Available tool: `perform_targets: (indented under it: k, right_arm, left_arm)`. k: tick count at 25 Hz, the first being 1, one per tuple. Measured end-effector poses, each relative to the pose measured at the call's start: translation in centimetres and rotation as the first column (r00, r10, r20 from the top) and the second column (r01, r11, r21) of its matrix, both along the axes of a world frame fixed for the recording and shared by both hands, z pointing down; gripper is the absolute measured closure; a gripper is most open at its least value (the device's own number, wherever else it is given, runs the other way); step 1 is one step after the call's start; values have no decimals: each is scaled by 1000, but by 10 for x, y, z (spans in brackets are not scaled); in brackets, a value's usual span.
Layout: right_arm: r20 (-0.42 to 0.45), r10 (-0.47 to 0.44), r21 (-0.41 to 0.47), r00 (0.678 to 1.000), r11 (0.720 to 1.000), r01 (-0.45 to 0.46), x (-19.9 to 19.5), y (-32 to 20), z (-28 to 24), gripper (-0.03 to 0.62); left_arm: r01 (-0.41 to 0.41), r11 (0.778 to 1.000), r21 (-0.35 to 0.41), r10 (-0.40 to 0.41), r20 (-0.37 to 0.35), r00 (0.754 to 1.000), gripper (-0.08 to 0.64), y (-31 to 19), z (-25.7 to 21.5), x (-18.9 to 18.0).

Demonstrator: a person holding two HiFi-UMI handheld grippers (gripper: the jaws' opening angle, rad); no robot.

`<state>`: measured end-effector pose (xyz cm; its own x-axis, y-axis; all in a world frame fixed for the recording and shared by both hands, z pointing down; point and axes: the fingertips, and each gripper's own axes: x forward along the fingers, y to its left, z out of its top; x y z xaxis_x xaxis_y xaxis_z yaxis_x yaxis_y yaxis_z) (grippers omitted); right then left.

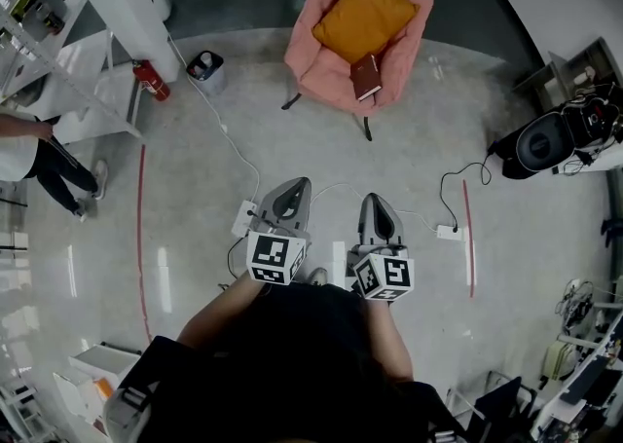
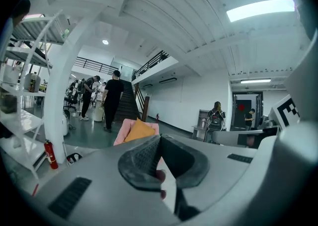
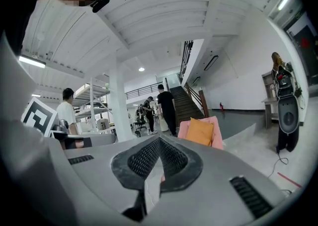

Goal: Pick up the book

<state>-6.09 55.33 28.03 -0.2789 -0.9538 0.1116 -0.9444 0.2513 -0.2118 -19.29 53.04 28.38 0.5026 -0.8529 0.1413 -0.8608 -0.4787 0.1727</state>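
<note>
Desk: Where is the book to be found?

Caption: The book (image 1: 366,76), dark red-brown, is seen lying on the front part of the seat of a pink armchair (image 1: 326,71). It lies just below the lower corner of an orange cushion (image 1: 365,15) that is propped against the chair's back. The chair is set well apart from the person, across a stretch of pale polished floor (image 1: 292,149).

Desk: How are the two grippers held?

Caption: Both are held out side by side in front of the person's body, nearly level and pointed toward the armchair. The left gripper (image 1: 297,184) is shown with its jaw tips pressed together and nothing pinched between them. The right gripper (image 1: 376,200) is likewise closed tight and empty. Neither is near the book. In both gripper views the pink chair and its cushion are framed just above the closed tips.

Desk: What else can be made out?

Caption: A red fire extinguisher (image 1: 151,81) is stood at the foot of a white column (image 1: 122,3), with a small dark bin (image 1: 205,67) near it. A white power strip (image 1: 244,219) and its cable are laid on the floor just ahead of the left gripper. A person (image 1: 39,154) is partly seen at the left edge.
</note>
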Motion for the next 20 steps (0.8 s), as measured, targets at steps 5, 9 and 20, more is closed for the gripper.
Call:
perform_targets:
  k: [5,9,20]
  right_arm:
    - [-22,8,-12,1000,1000,-8,-27,-8,5,591]
    - [-42,25,-15,999,1000,-25,-43,-10,8,591]
    - [-39,57,-18,998,998,-57,-39,-30,9,589]
  left_arm:
    - [-37,999,0,37,26,999,552,-9,4,-22]
    - [-67,998,9,67,29,997,552,-16,10,-37]
    - [-85,996,-2,85,3,996,552,-39,12,-31]
